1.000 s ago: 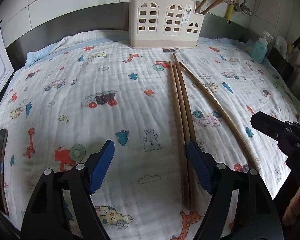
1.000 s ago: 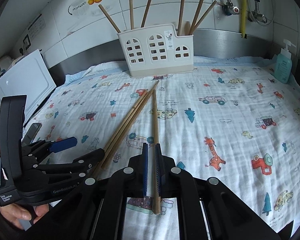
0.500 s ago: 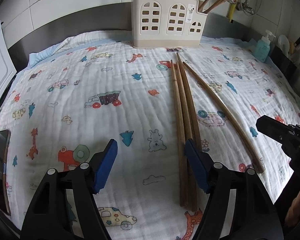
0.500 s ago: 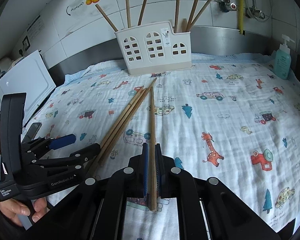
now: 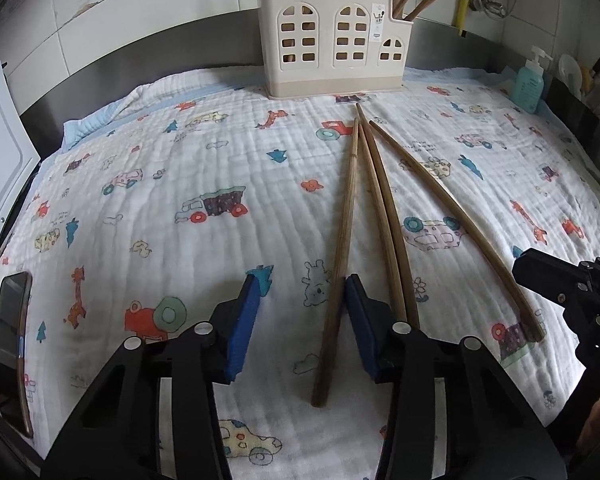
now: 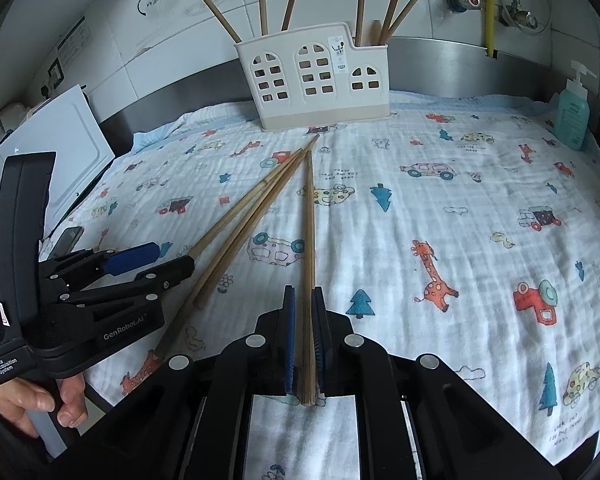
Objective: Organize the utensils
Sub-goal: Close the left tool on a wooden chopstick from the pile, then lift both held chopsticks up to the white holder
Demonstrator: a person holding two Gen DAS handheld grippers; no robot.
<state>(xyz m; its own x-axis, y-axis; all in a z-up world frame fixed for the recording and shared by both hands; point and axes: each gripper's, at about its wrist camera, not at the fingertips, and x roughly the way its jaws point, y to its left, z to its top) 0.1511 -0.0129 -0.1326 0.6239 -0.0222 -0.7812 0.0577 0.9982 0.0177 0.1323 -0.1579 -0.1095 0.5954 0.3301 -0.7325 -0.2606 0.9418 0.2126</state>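
Observation:
Several long wooden chopsticks lie on a printed cloth. My right gripper is shut on one chopstick near its thick end; the same stick shows at the right in the left wrist view. My left gripper is open, its jaws astride the leftmost chopstick; two more chopsticks lie just right of its right finger. The left gripper also shows in the right wrist view. A cream utensil holder with several chopsticks upright in it stands at the back, as the right wrist view also shows.
The cartoon-print cloth covers the counter. A teal soap bottle stands at the back right. A phone lies at the left edge. A white board leans at the left. Taps and a yellow hose are on the tiled wall.
My left gripper has moved right and forward so the leftmost chopstick is now between its jaws, and the jaws have narrowed somewhat. My right gripper stays shut on its chopstick.

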